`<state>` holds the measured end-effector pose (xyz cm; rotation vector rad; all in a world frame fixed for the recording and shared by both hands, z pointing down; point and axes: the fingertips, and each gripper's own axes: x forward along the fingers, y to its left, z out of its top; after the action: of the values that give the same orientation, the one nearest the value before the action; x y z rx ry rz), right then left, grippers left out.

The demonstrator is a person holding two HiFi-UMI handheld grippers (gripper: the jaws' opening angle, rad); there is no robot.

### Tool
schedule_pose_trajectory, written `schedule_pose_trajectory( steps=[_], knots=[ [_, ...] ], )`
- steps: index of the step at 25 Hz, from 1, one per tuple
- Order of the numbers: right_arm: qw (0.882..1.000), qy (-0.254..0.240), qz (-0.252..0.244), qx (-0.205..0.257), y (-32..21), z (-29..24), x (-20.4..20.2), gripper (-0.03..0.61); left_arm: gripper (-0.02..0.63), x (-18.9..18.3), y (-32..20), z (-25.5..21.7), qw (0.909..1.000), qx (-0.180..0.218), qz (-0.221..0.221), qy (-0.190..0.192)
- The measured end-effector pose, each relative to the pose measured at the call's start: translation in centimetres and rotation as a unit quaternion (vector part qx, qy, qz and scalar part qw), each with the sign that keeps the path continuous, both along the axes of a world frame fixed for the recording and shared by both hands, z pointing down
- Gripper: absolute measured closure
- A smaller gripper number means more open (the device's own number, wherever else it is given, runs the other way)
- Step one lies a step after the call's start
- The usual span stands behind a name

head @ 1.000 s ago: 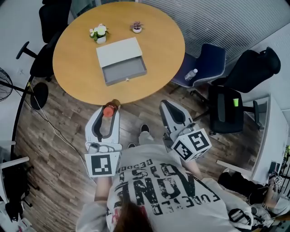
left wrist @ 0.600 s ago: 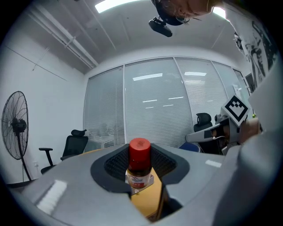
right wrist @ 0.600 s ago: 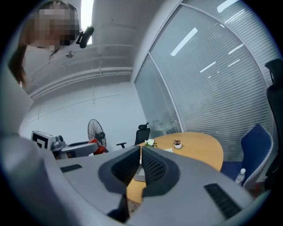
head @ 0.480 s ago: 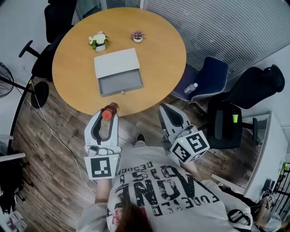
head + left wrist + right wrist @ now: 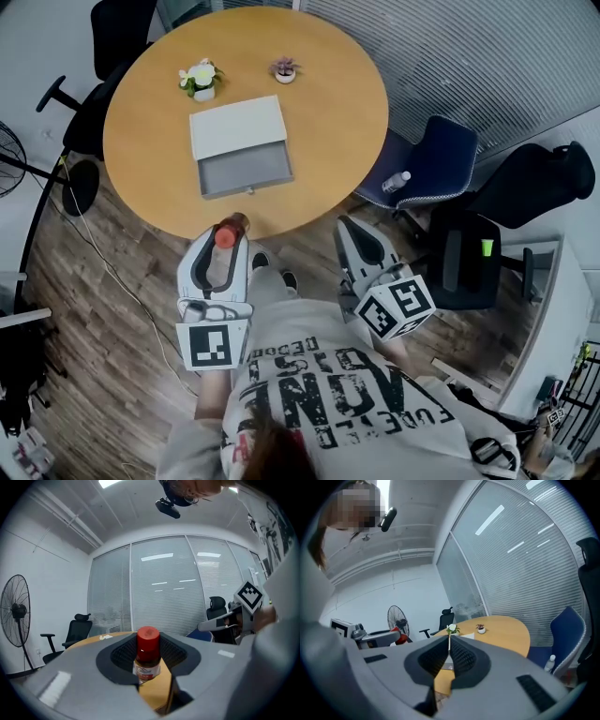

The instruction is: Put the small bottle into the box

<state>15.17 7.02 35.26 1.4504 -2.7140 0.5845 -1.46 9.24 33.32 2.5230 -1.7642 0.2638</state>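
Left gripper view has the small bottle [image 5: 148, 645] upright between the pads of the left tool [image 5: 149, 663], red cap on top. Is that hold safe?
— The jaws stand partly closed and press on its body, below the cap. It is a narrow round thing in a two-sided pinch, so a jolt or a tilt could let it swivel or slide out. I judge that much of what lies under it is floor [image 5: 122, 309], not table.

And the right tool [image 5: 449, 644]?
— Jaws together, nothing in them. In the head view it sits lower right, well apart from the bottle, so it could catch nothing.

What lies ahead?
— In the head view the bottle is just at the near edge of the table [image 5: 328, 103], lower centre. Carried low, it could knock that rim. Beyond, centre left, is the box [image 5: 246, 169], its tray standing open toward the person. The tray looks shallow, so the bottle could clip the front wall going in, or topple if let go upright.

Farther back?
— A flower pot [image 5: 199, 78] and a small plant [image 5: 285, 68], upper centre, beyond the box. An overreach might brush them.
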Motion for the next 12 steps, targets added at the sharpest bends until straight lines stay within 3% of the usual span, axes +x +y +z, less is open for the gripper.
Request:
schedule_pose_trajectory(
  steps=[12],
  knots=[
    [1.0,-0.003,-0.008,-0.022,-5.0,0.7,-2.4,0.563,0.466,-2.0,-5.0,0.9,0.9998,-0.022,0.0,-0.001]
  ],
)
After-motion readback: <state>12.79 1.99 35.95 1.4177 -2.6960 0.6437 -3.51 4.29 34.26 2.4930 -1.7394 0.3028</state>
